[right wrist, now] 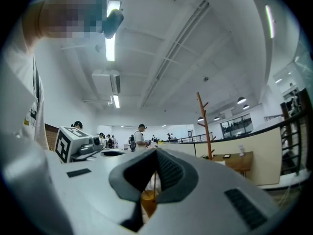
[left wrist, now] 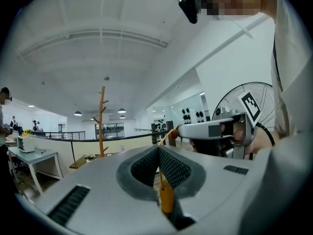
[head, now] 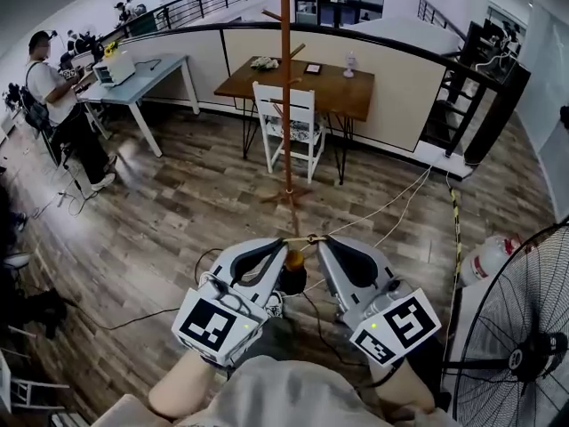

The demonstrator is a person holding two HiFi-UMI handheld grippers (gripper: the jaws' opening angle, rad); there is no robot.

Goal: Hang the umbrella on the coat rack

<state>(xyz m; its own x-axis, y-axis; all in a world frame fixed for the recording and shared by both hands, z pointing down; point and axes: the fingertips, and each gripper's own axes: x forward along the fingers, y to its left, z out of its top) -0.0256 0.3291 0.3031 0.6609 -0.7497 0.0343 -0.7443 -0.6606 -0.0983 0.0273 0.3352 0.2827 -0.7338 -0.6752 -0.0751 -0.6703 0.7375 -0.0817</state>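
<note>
Wood floor (head: 178,229), open office. Coat rack (head: 285,105) far centre, well apart. Umbrella (head: 292,276) near, dangling between grippers. Left gripper (left wrist: 159,152) and right gripper (right wrist: 155,154) both clamped on thin loop (head: 308,238). Likely light, swingy; loop soft, so hold by loop and spread it over a peg.

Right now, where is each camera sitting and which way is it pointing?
Head view: on the person's head, facing forward and steeply down towards the coat rack; both forearms, the left gripper and the right gripper show, meeting at the umbrella.
Left gripper view: on the left gripper, looking along its shut jaws towards the rack; the person's torso at right.
Right gripper view: on the right gripper, along its shut jaws; torso at left.
Shared: all three show the coat rack; each gripper view shows the other gripper.
</note>
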